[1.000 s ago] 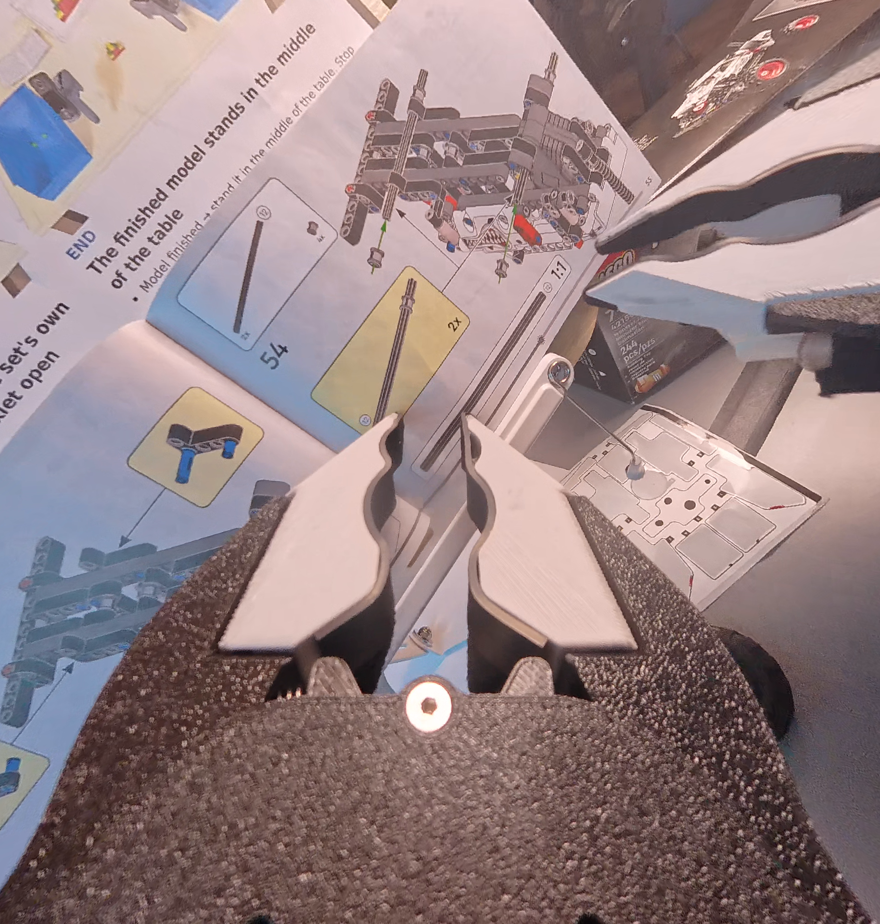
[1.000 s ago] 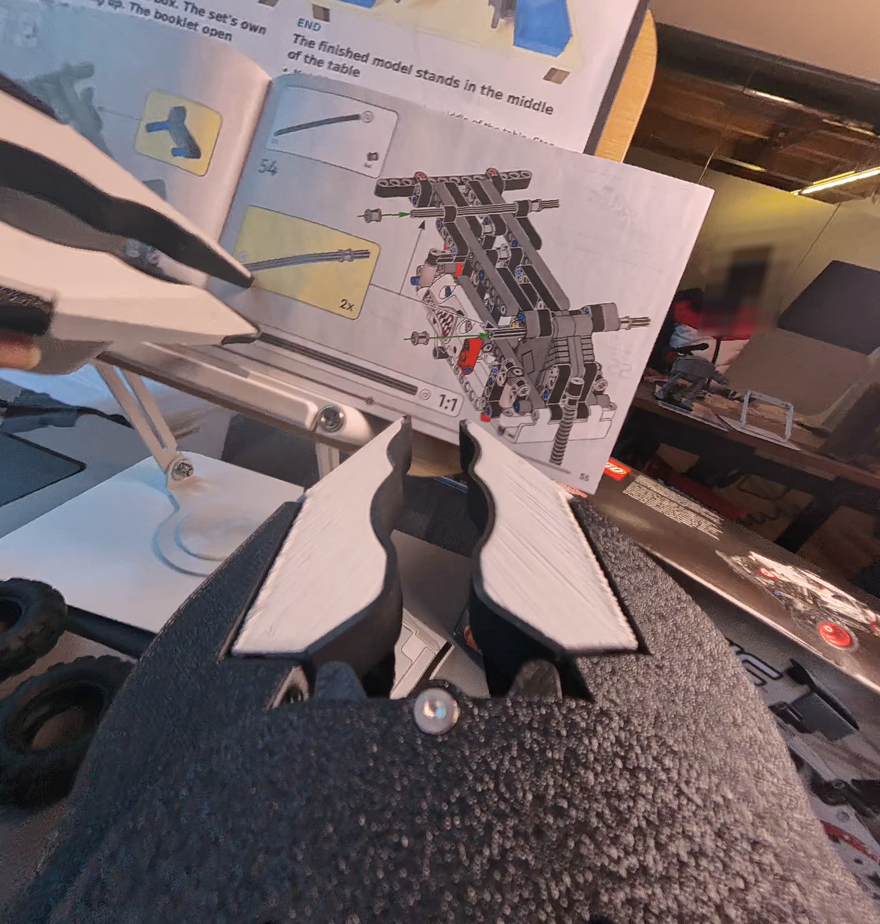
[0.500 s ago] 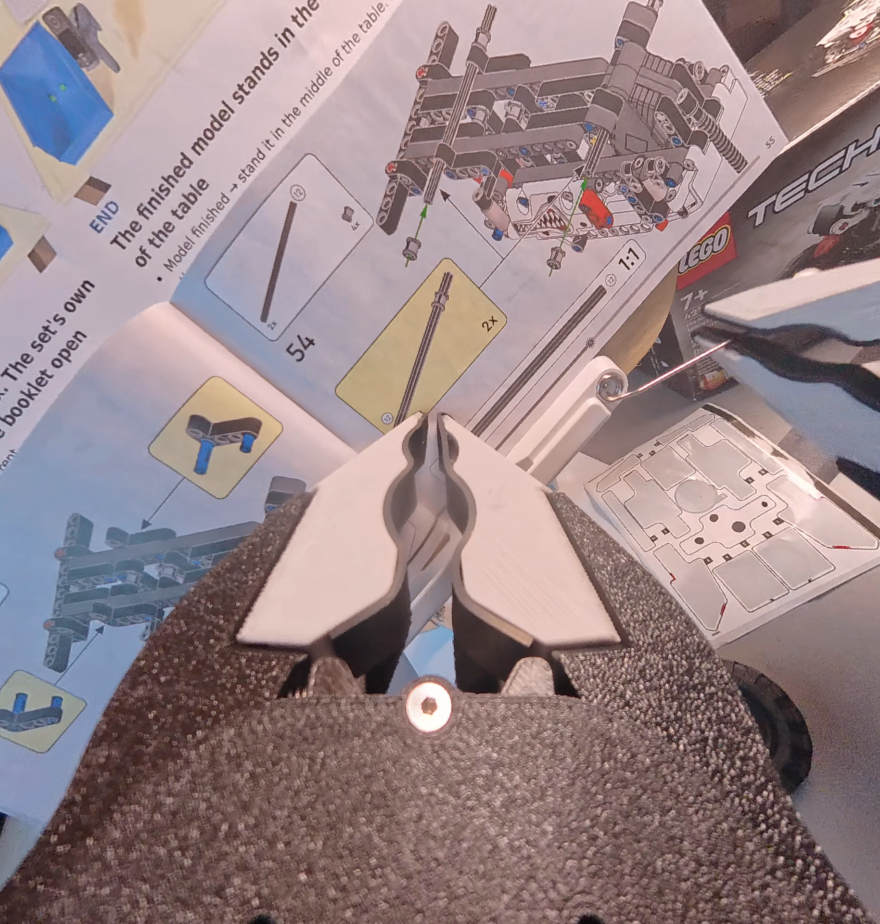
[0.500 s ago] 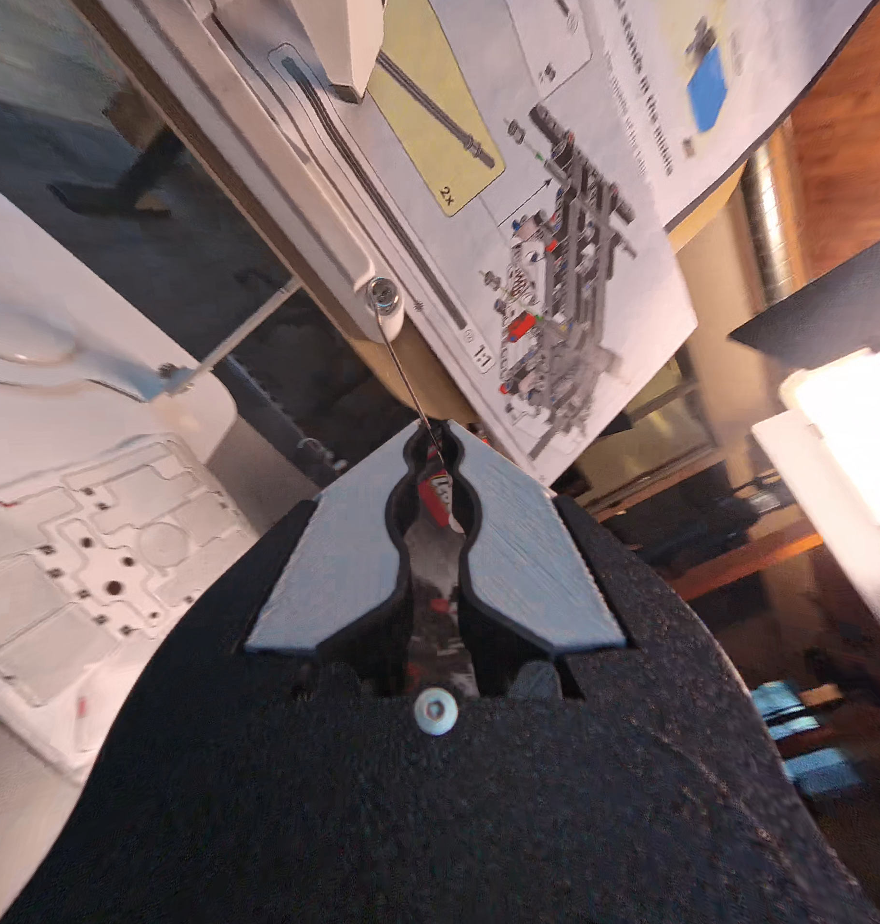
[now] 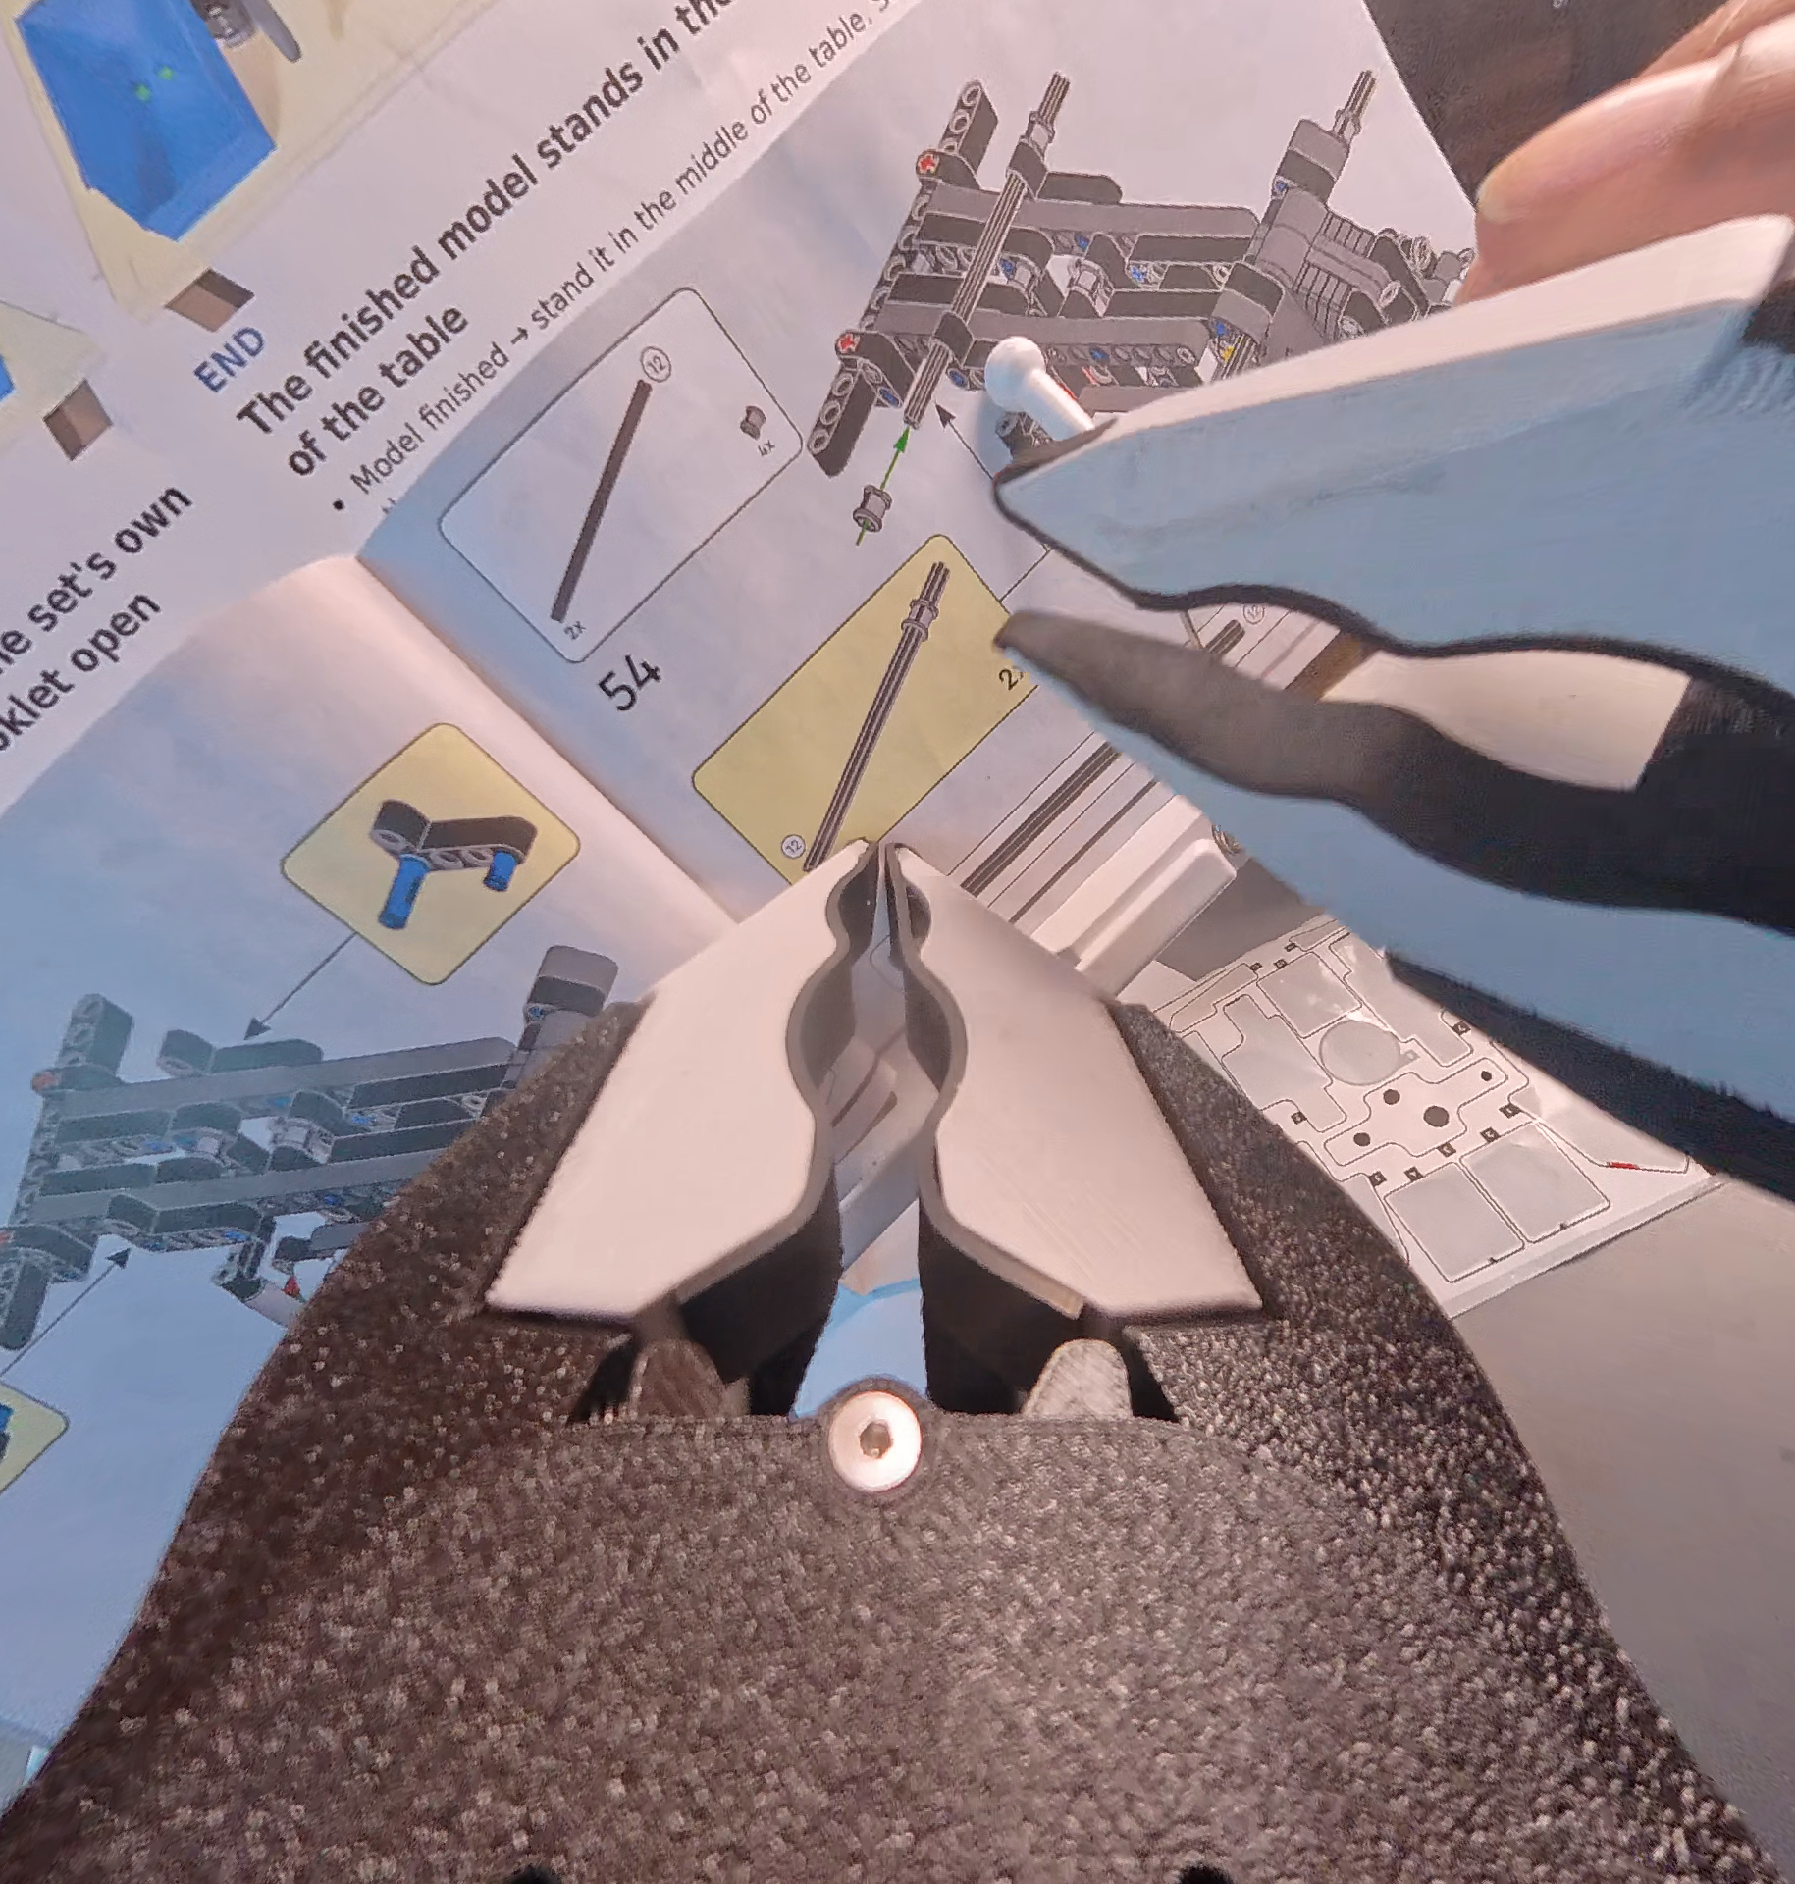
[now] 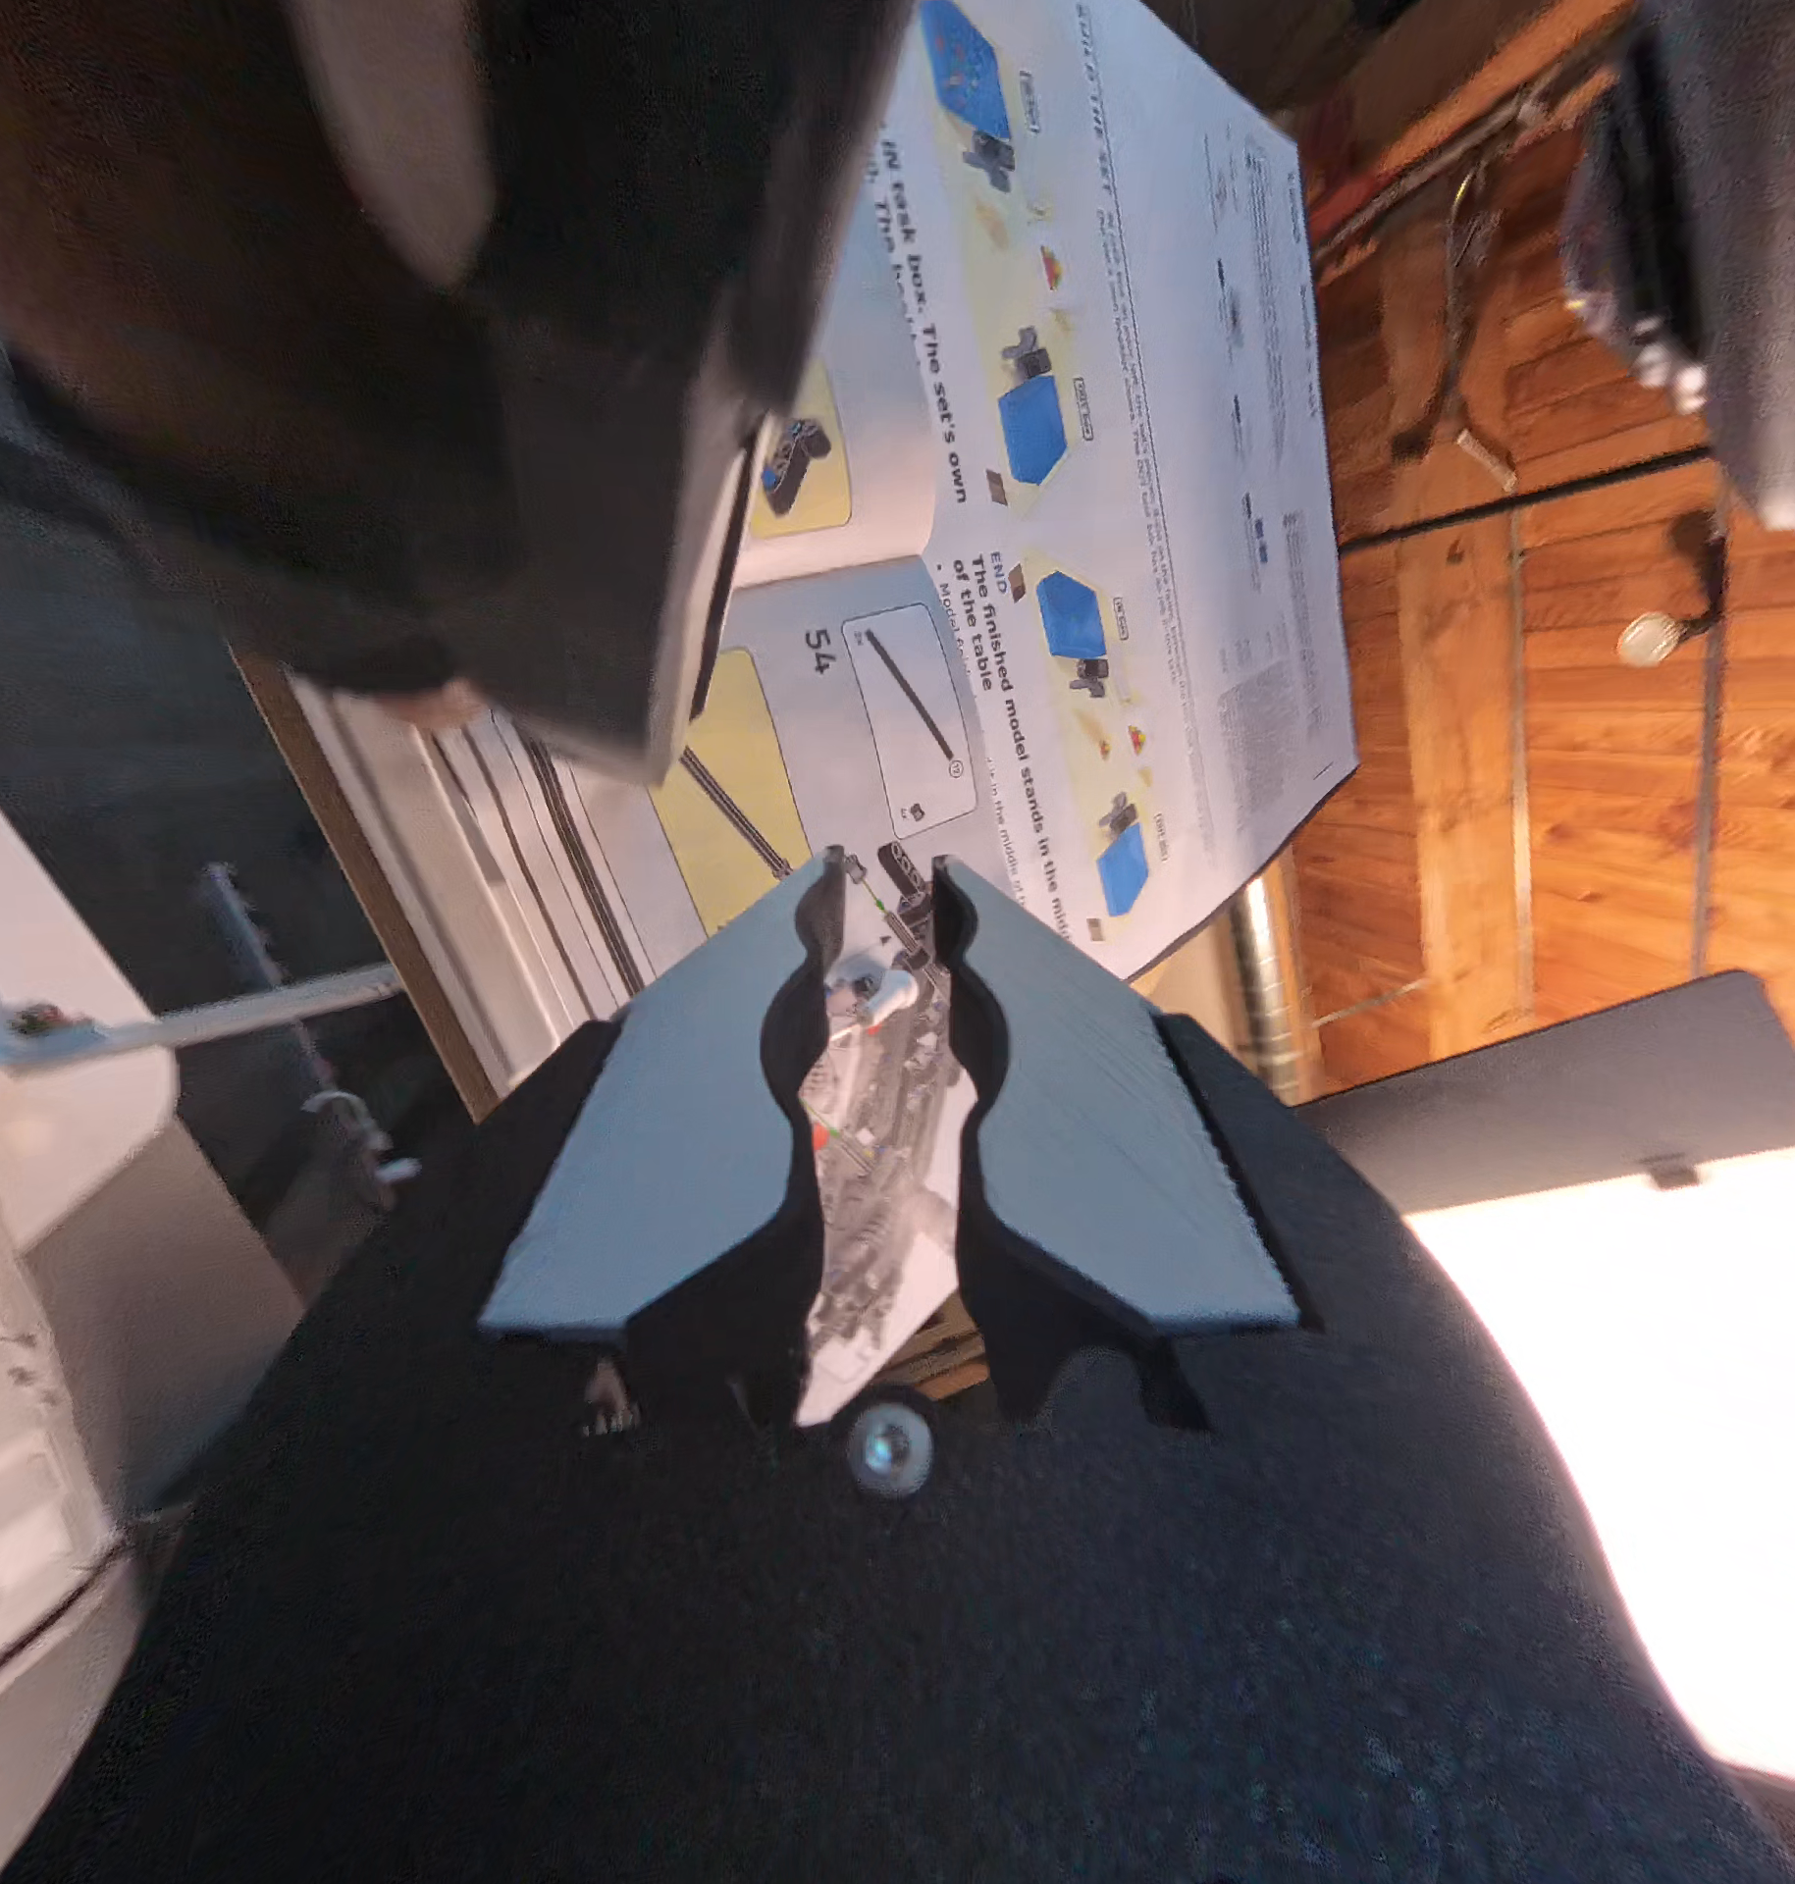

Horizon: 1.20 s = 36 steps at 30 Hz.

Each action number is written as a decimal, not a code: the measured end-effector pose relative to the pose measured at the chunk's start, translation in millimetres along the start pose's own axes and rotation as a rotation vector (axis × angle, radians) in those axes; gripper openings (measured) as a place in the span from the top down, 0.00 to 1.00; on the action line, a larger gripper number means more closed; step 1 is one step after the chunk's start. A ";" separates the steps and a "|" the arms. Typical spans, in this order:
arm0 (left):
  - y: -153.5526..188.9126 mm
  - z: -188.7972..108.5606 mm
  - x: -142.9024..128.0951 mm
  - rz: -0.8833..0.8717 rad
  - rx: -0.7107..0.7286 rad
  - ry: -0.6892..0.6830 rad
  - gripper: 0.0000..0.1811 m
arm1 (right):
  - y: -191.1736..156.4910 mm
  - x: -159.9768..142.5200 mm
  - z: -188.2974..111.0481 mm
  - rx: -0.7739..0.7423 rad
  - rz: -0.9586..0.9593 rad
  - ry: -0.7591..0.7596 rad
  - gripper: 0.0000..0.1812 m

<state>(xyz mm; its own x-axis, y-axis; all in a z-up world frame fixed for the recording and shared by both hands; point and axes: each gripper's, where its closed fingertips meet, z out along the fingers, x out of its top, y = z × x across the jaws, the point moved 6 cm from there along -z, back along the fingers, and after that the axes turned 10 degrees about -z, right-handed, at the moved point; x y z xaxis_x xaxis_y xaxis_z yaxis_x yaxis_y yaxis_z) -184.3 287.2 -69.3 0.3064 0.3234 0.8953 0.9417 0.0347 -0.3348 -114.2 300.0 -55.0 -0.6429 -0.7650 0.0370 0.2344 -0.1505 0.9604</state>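
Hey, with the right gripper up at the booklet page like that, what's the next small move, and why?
Probably close the right gripper gently on the white knobbed pin. The pin sits between its open fingers, over the right page of the booklet, and is not visibly gripped. The left gripper is shut at the booklet's lower edge, so I'd leave it be.

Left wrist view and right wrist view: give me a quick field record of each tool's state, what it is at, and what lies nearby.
left tool: shut, tips meeting at the lower edge of the open instruction booklet, over the white stand ledge; pinch cannot be told
right tool: open, over the booklet's right page
nearest to right tool: white ball-tipped pin, seen through its gap; contact unclear
nearby: sticker sheet, lying flat below the stand
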 end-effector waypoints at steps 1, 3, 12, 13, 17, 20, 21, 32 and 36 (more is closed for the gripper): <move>-0.2 -0.2 -0.4 0.000 -0.003 0.004 0.99 | 2.4 2.3 0.5 0.030 0.123 -0.032 0.87; -0.1 -1.8 -1.0 -0.002 -0.018 0.005 0.99 | 8.2 -11.4 -1.1 0.049 0.432 -0.107 0.81; -4.5 -1.7 -2.8 -0.066 -0.086 0.026 1.00 | -19.9 -22.9 13.4 0.276 0.671 -0.070 0.98; -4.8 -1.9 -3.1 -0.071 -0.094 0.030 1.00 | -21.4 -17.0 12.8 0.293 0.650 -0.012 0.99; -6.5 -4.1 -3.8 -0.128 -0.157 0.031 0.98 | -34.0 0.3 11.2 0.324 0.453 0.094 1.00; -15.3 -13.9 -11.4 -0.176 -0.165 0.010 0.95 | -36.8 1.8 10.7 0.376 0.475 0.133 1.00; -19.2 -19.7 -14.2 -0.189 -0.160 0.032 0.96 | -36.7 1.6 10.2 0.379 0.456 0.142 1.00; -82.8 -56.1 -73.4 -0.365 0.007 0.105 0.98 | -29.0 -19.1 -3.3 0.384 0.621 0.031 0.85; -87.0 -55.8 -75.7 -0.408 -0.031 0.123 1.00 | -29.3 -41.0 -1.7 0.457 0.911 -0.035 0.72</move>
<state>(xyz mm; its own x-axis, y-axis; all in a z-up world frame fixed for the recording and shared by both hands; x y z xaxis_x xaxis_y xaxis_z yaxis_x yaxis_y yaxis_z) -281.6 206.9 -91.5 -0.0793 0.1738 0.9816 0.9923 0.1076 0.0611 -93.5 334.7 -85.1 -0.3815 -0.4497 0.8076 0.3489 0.7390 0.5764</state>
